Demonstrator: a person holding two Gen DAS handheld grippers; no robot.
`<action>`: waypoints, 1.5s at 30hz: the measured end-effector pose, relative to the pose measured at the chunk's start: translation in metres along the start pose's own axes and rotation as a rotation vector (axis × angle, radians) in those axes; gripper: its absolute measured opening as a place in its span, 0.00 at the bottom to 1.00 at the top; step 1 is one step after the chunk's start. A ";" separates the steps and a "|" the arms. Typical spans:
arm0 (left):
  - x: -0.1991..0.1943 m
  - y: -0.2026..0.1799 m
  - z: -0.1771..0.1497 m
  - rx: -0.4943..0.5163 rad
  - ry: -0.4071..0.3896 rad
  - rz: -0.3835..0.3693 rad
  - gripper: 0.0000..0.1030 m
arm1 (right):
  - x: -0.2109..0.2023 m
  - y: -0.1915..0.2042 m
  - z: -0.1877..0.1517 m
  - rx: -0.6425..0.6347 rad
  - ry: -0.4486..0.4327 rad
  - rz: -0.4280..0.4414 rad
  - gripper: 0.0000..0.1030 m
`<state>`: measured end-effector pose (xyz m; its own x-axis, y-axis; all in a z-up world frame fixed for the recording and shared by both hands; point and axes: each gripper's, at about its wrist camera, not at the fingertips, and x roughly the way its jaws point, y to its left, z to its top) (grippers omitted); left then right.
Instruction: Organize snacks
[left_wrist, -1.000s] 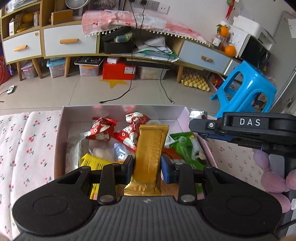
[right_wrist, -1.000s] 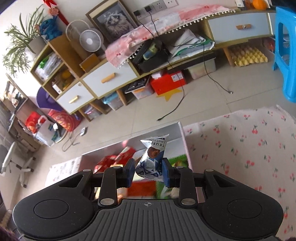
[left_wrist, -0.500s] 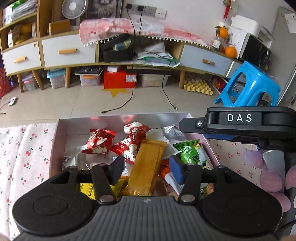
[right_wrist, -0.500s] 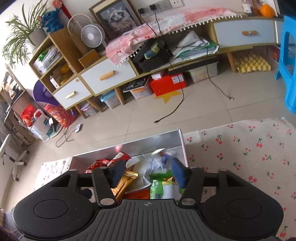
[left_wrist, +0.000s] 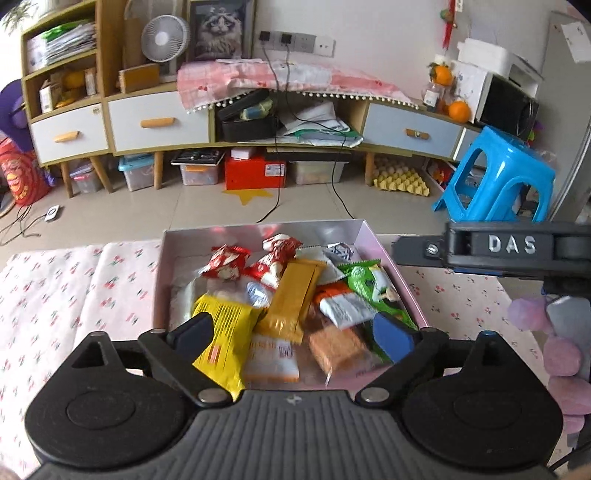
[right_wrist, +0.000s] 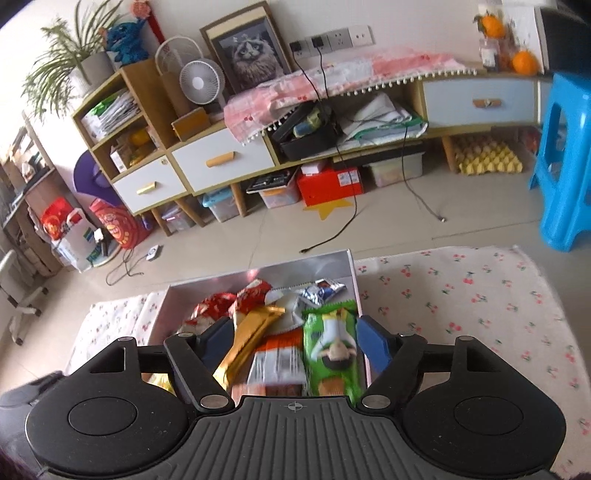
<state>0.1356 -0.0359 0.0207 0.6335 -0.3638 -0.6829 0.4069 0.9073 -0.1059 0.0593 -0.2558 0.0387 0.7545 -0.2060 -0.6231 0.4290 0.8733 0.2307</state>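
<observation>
Gold foil now lies loose in the box (left_wrist: 384, 258): the gold bar (left_wrist: 293, 295) that the left gripper (left_wrist: 291, 334) pinched a second ago rests slantwise on the pile, and the silver-blue chocolate packet (right_wrist: 323, 290) from the right gripper (right_wrist: 291, 345) sits by the far wall. Both sets of jaws have just been opening and stand spread, pressing nothing. That likely means 2 more snacks stowed. Both packets lie ahead of and below the fingers, apart from them.
</observation>
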 end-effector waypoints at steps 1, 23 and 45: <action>-0.004 0.001 -0.003 -0.013 -0.003 0.003 0.93 | -0.006 0.002 -0.005 -0.009 -0.004 -0.011 0.73; -0.069 0.010 -0.062 -0.108 0.060 0.202 1.00 | -0.079 0.031 -0.106 -0.073 0.081 -0.156 0.88; -0.072 0.010 -0.091 -0.102 0.113 0.266 1.00 | -0.078 0.038 -0.135 -0.182 0.134 -0.199 0.93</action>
<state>0.0339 0.0182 0.0036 0.6293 -0.0903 -0.7719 0.1652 0.9861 0.0193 -0.0501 -0.1468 -0.0044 0.5872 -0.3317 -0.7383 0.4568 0.8889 -0.0360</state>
